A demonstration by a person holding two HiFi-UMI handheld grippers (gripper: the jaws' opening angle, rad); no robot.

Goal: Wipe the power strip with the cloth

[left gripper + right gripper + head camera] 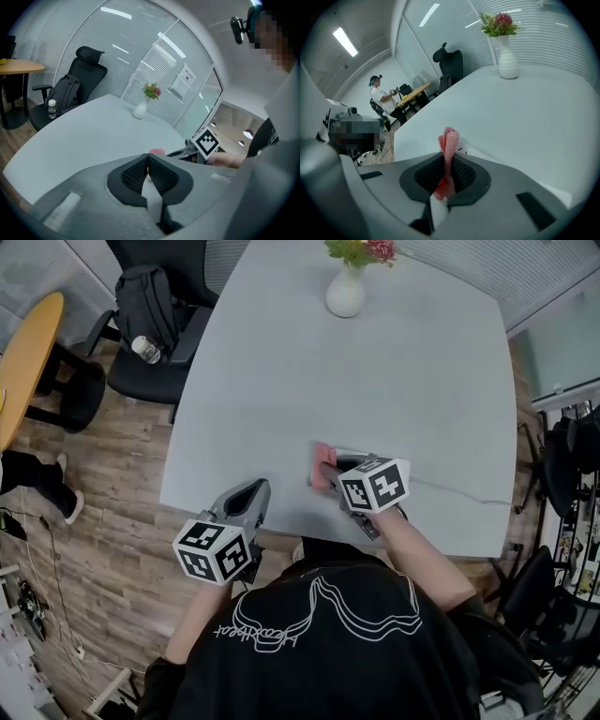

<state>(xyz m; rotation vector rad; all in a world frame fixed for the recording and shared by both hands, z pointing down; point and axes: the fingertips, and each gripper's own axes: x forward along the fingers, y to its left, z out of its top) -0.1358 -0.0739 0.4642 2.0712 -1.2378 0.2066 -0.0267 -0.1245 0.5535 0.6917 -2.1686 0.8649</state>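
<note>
Now | right gripper (330,474) pinching cloth (323,458) at power strip (356,455) | left gripper (253,495) pressed together, table (281,381) edge

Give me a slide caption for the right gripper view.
Right tool shut on a pink cloth over the pale table, with a flower vase standing farther back.

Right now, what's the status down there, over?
Right tool shut on pink cloth, at power strip. Left tool shut, empty, at table edge. Vase far side, clear of work.
</note>
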